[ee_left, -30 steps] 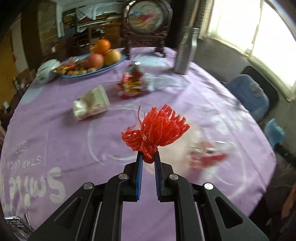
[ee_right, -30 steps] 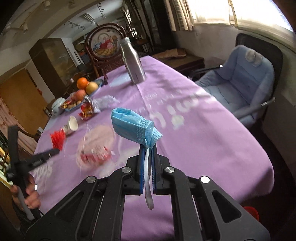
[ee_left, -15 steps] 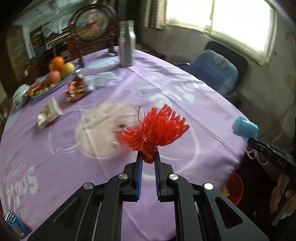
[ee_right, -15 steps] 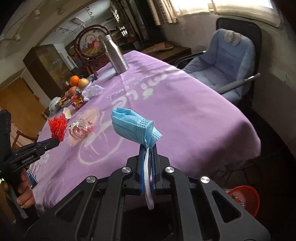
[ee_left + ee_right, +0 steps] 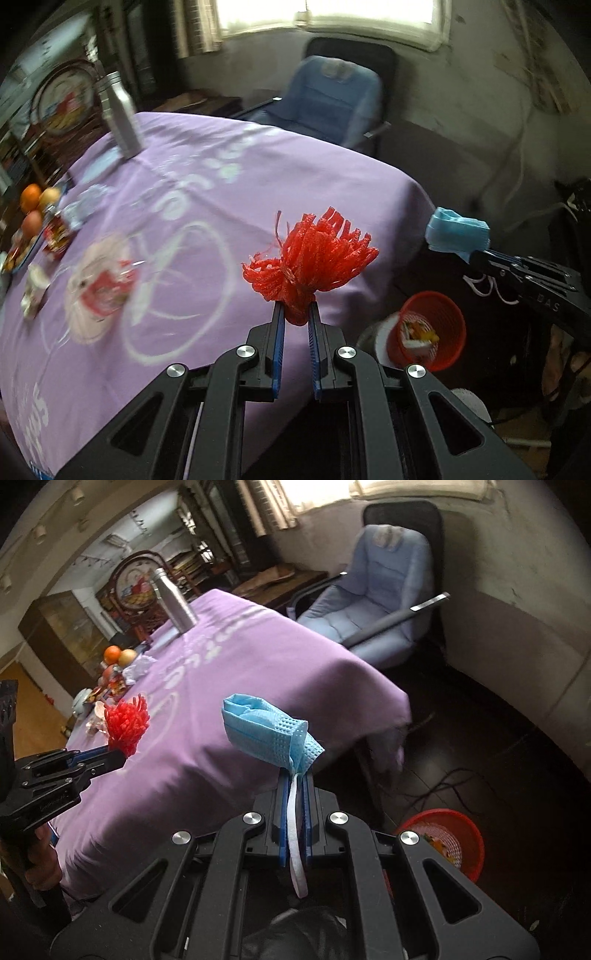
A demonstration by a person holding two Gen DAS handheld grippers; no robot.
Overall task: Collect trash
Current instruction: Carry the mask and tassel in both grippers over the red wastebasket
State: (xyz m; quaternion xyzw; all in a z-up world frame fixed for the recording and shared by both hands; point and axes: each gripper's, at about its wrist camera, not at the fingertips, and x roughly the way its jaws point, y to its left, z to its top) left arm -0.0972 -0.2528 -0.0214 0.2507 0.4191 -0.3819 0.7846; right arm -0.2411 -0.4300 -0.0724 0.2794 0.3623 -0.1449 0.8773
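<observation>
Mask pinched in my right jaws, over the bench's corner

My right gripper clamps a folded blue face mask, its white ear loop dangling between my jaws. At the left, my left gripper grips a red mesh net above the purple-clothed bench. A red basket with scraps inside stands on the dark floor at lower right, a blue armchair beyond.

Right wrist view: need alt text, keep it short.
The right tool is shut on a folded blue face mask, held past the edge of a purple-clothed table, with a red waste basket on the dark floor at lower right. At left, the left tool grips a red mesh bundle.
</observation>
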